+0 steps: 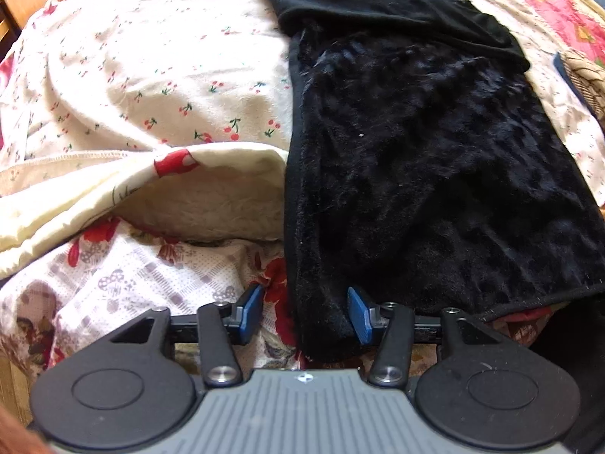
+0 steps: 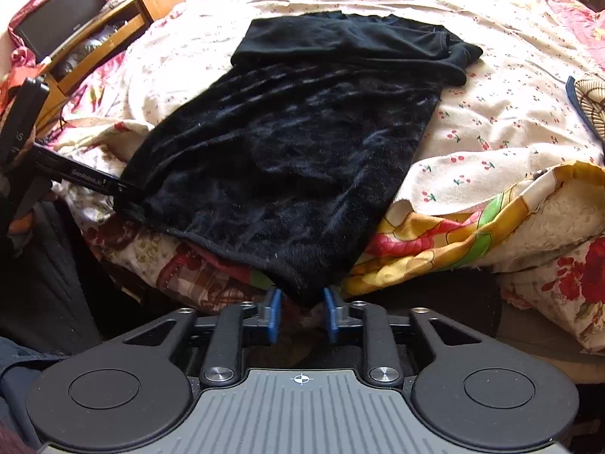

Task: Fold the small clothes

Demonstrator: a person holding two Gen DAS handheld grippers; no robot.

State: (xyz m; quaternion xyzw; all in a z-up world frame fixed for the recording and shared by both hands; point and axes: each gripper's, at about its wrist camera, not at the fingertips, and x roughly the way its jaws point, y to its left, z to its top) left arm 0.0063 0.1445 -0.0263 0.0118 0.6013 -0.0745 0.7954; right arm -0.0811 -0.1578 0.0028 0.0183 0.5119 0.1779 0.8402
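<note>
A black fleecy garment [image 1: 416, 151] lies flat on the bed, its far end folded over with the smooth side up. In the left wrist view my left gripper [image 1: 305, 314] stands open over the garment's near left corner. The cloth hangs between the blue pads [image 1: 251, 312], with floral bedding showing in the gap beside the left one. In the right wrist view the garment [image 2: 283, 143] runs away from me. Its near right corner comes to a point between the pads of my right gripper [image 2: 302, 314], which is open. The left tool's black arm [image 2: 87, 176] reaches the garment's other near corner.
A cherry-print sheet [image 2: 491, 113] covers the bed, over flowered quilts [image 1: 113, 283] and a yellow-green blanket [image 2: 453, 227] at the near edge. A wooden shelf with a black box [image 2: 75, 19] stands far left. A woven basket [image 2: 593, 94] sits at the right edge.
</note>
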